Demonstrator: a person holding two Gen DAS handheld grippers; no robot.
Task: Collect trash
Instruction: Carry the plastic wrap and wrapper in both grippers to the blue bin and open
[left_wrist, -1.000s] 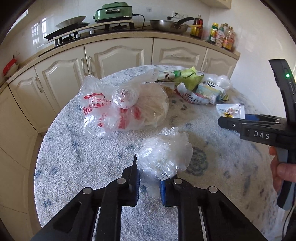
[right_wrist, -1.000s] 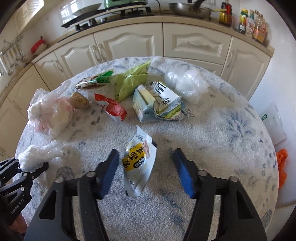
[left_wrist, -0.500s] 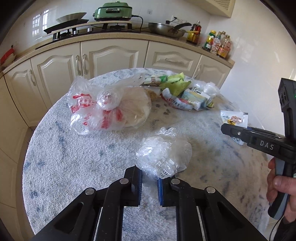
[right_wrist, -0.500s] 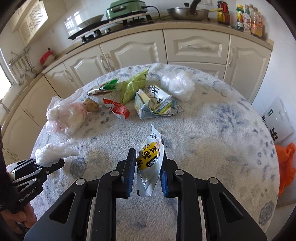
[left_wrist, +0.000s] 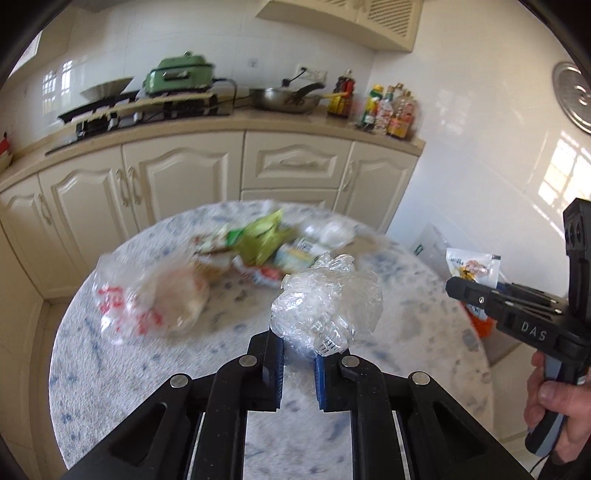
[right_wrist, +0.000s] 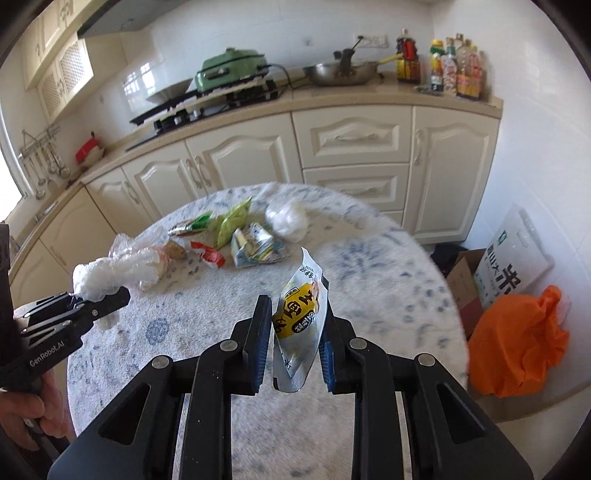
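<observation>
Crumpled clear plastic wrap is clamped in L gripper; yellow-label snack packet is clamped in R gripper, both above table.

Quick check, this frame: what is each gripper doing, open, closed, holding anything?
Left gripper: closed on the crumpled clear plastic wrap.
Right gripper: closed on the yellow-labelled snack wrapper.

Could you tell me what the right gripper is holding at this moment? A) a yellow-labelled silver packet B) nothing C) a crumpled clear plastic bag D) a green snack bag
A: the right gripper is shut on the yellow-labelled silver packet, while the left gripper pinches the crumpled clear plastic bag.
</observation>
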